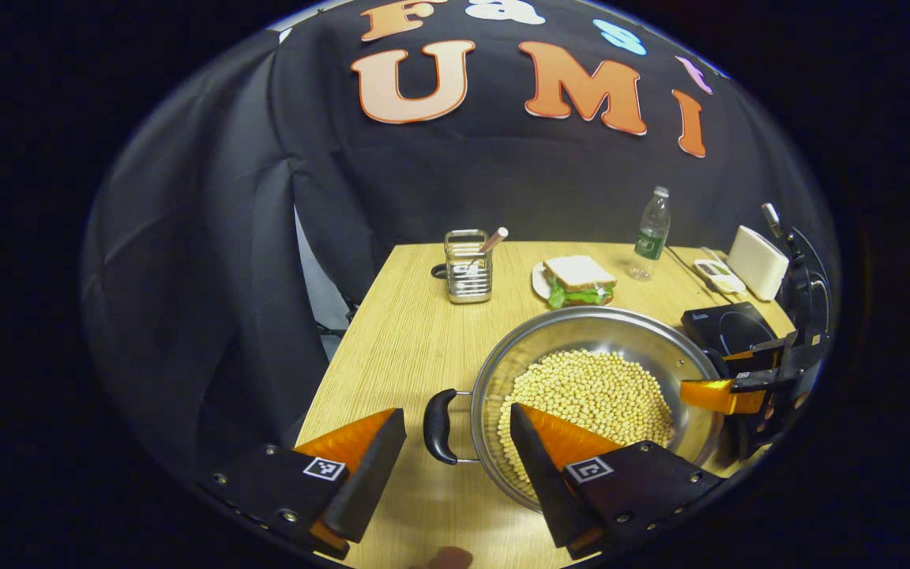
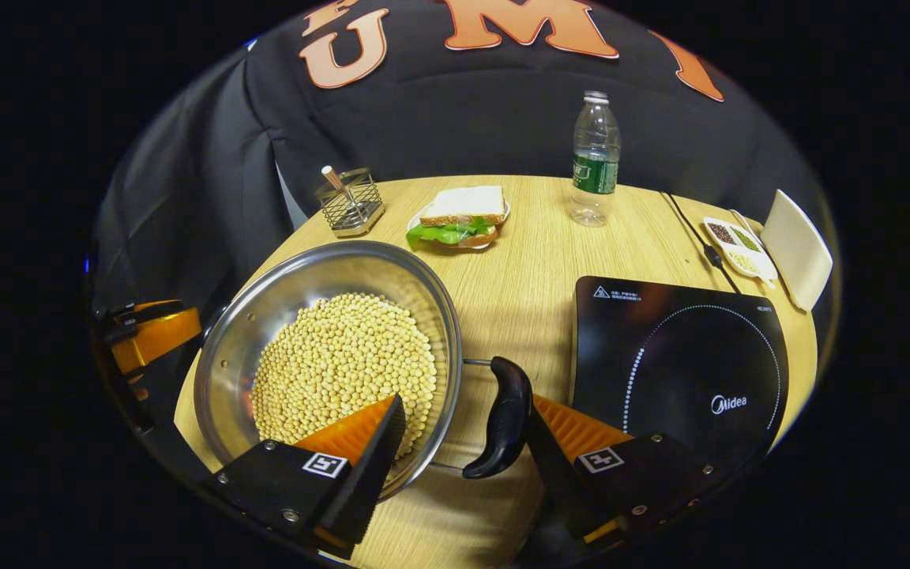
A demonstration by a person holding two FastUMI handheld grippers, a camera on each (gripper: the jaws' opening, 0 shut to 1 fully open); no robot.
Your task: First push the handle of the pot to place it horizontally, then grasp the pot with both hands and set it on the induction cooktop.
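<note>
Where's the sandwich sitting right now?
The sandwich sits on a small plate at the table's far side, between the wire holder and the water bottle, beyond the pot.

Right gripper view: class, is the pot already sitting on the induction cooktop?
No, the pot rests on the wooden table to the left of the induction cooktop, with bare tabletop between them.

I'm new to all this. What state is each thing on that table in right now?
Pot: upright on the table, not yet on the cooktop, filled with beans.
Left pot handle: between the open left hand-held gripper fingers.
Right pot handle: between the open right hand-held gripper fingers.
Induction cooktop: bare.
Water bottle: upright, capped.
Sandwich: on its plate.
</note>
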